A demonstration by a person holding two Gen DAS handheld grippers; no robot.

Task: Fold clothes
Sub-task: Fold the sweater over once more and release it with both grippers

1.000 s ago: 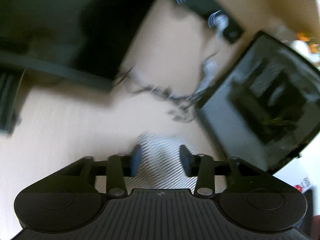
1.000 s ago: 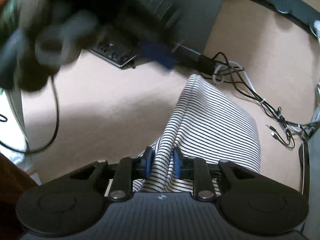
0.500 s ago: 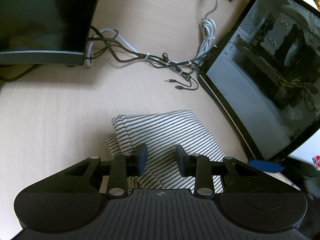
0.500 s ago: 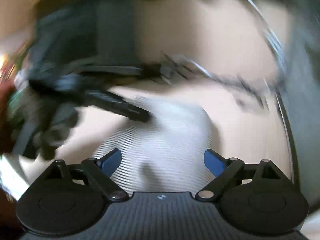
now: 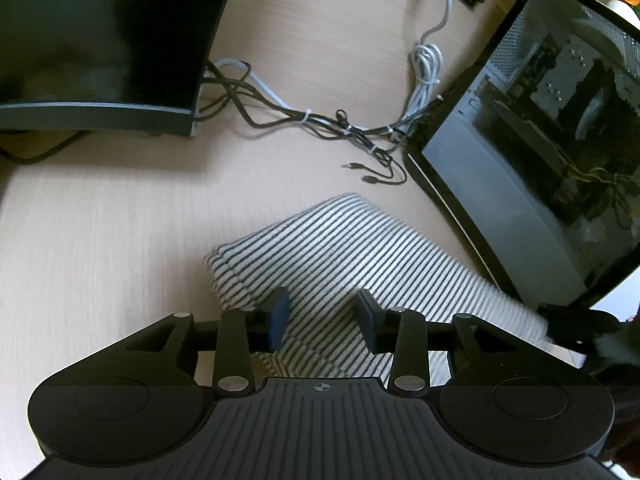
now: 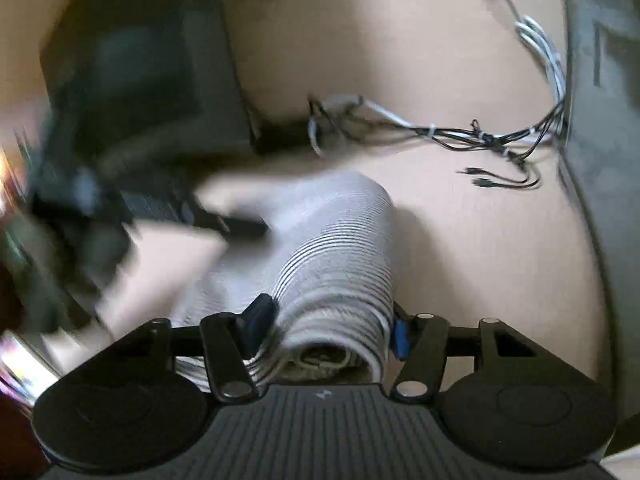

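A folded black-and-white striped garment (image 5: 360,248) lies on the pale wooden desk (image 5: 100,240). My left gripper (image 5: 323,318) hovers open just over its near edge, and the cloth lies flat under the gap between the fingers. In the right wrist view the same garment (image 6: 344,240) shows as a thick folded bundle. My right gripper (image 6: 328,330) is shut on its near end, one finger pressed against each side. That view is blurred, and a dark smeared shape (image 6: 120,208) at the left reaches onto the cloth.
A dark monitor (image 5: 100,40) stands at the back left and an open computer case (image 5: 540,140) at the right. Tied cables (image 5: 320,120) run across the desk between them, with loose plug ends (image 5: 372,176) close to the garment's far edge.
My right gripper let go of the cloth, opened wide, and has now narrowed onto the folded bundle. The left gripper stayed open and settled over the folded garment.
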